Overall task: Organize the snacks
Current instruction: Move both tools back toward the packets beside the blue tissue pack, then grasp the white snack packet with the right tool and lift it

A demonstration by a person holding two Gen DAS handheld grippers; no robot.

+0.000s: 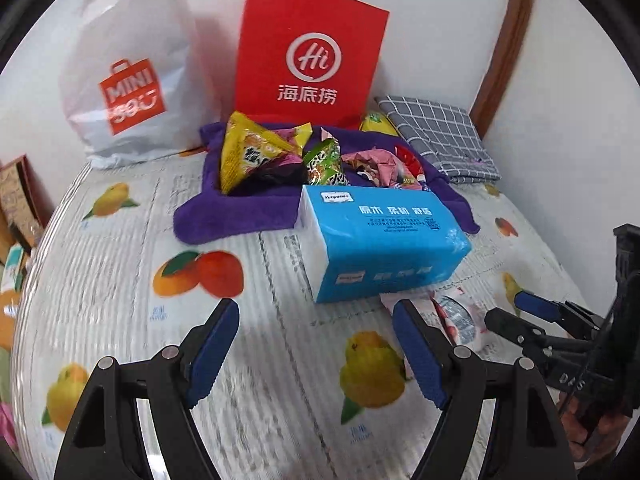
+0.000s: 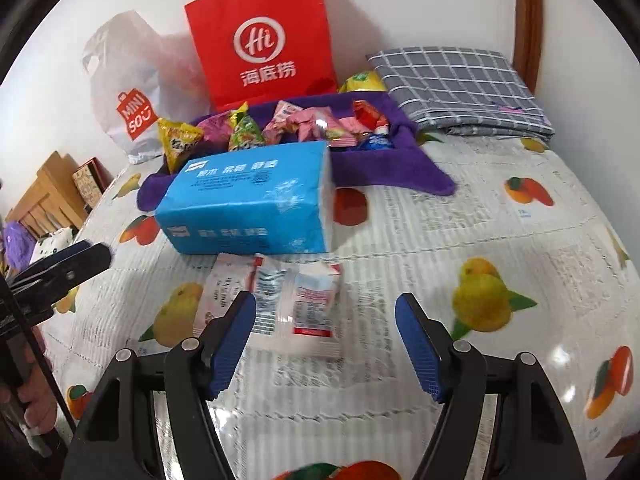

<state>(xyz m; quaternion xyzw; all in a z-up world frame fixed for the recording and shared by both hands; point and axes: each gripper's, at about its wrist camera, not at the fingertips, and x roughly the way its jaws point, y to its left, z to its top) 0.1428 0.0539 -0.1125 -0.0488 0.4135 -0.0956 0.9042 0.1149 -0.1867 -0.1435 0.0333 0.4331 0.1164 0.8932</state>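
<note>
Several snack bags, among them a yellow one [image 1: 244, 152] [image 2: 178, 140], a green one [image 1: 324, 160] and pink wrappers [image 2: 304, 124], are piled on a purple towel [image 1: 224, 220] [image 2: 384, 168]. A blue tissue pack [image 1: 380, 240] [image 2: 248, 204] lies in front of the towel. White snack packets [image 2: 296, 300] [image 1: 456, 316] lie flat just before the pack. My right gripper [image 2: 326, 336] [image 1: 516, 314] is open, its tips at the packets' near edge, nothing pinched. My left gripper [image 1: 316, 344] [image 2: 90, 254] is open over bare cover, left of the packets.
A red paper bag [image 1: 308, 56] and a white plastic shopping bag [image 1: 132, 80] stand against the wall behind the towel. A folded grey checked cloth [image 1: 440, 132] lies at the back right. The fruit-print cover [image 1: 120, 280] spreads over the surface. Wooden furniture [image 2: 44, 196] stands off the left edge.
</note>
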